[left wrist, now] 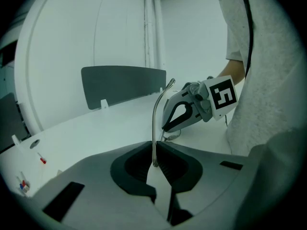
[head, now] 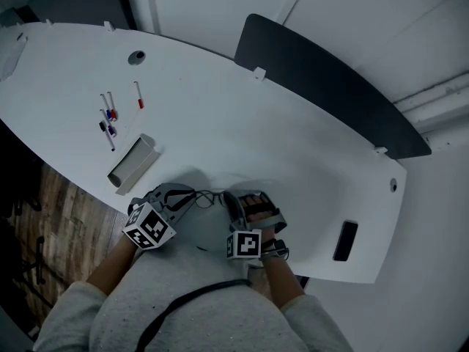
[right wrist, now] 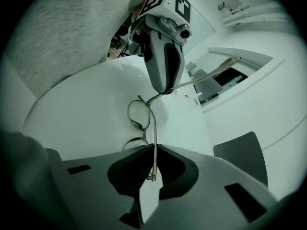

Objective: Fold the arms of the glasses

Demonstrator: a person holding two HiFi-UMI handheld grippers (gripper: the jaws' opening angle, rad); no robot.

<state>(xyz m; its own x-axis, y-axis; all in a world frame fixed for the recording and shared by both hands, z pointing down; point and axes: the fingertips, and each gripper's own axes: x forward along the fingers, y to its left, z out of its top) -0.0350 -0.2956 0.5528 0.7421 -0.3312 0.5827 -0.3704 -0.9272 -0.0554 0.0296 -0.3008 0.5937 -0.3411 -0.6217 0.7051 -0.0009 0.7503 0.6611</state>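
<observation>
At the six o'clock edge of the tabletop [head: 220,108], your left gripper [left wrist: 154,156] clamps its jaws on one arm [left wrist: 155,123] of the glasses [right wrist: 139,114]. Your right gripper [right wrist: 154,163] pinches the other arm [right wrist: 154,138].

Counter [head: 242,123]: white, long, with a curved near edge where you stand. To your left on it lies a loose cluster of pens [head: 108,119], with one red-tipped marker [head: 138,95] just beside them and apart from the rest. Nearer you, at the left edge, sits a grey open box [head: 133,164], set at an angle. A round grommet [head: 136,57] is set into the far-left part. At your right, near the edge, note a flat dark rectangle [head: 345,240]; what it is you cannot tell. A dark panel [head: 330,86] stands along the far edge. Whether the glasses [right wrist: 154,128] touch the counter cannot be told.
</observation>
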